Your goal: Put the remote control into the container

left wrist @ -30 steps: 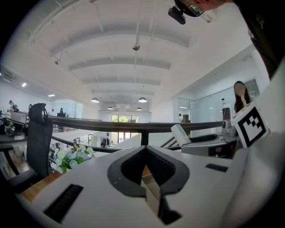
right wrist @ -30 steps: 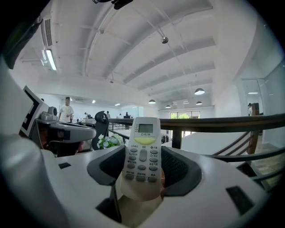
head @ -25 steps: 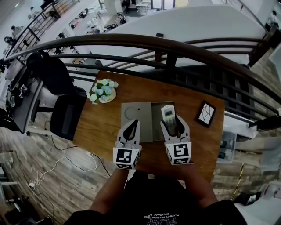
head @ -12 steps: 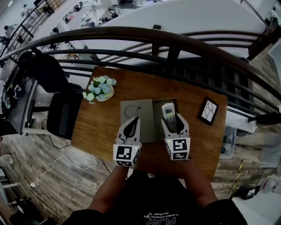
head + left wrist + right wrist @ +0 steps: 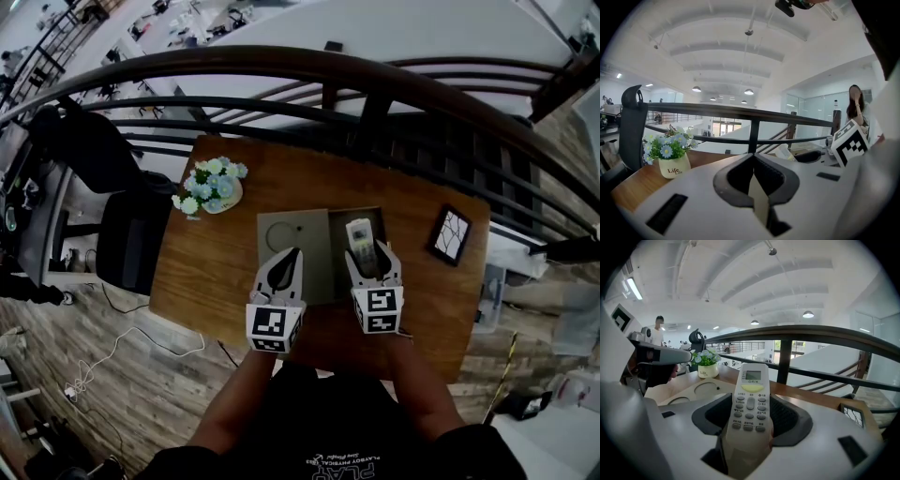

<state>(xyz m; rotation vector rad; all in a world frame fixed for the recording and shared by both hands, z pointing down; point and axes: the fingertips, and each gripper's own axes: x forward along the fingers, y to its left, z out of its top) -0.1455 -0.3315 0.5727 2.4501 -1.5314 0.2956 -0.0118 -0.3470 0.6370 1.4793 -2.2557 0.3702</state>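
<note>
Remote control point(image 5: 750, 399) — clamped between the right gripper's point(image 5: 373, 267) jaws, over the open right half of the container point(image 5: 292, 246) at mid-table point(image 5: 216, 272). Carried, not yet released; lowering and letting go remain, I judge. Left gripper point(image 5: 754, 187) — jaws closed, empty.

On the table point(image 5: 211, 267), a flower pot point(image 5: 212, 187) stands left of the container point(image 5: 291, 242), a picture frame point(image 5: 450, 234) right.
</note>
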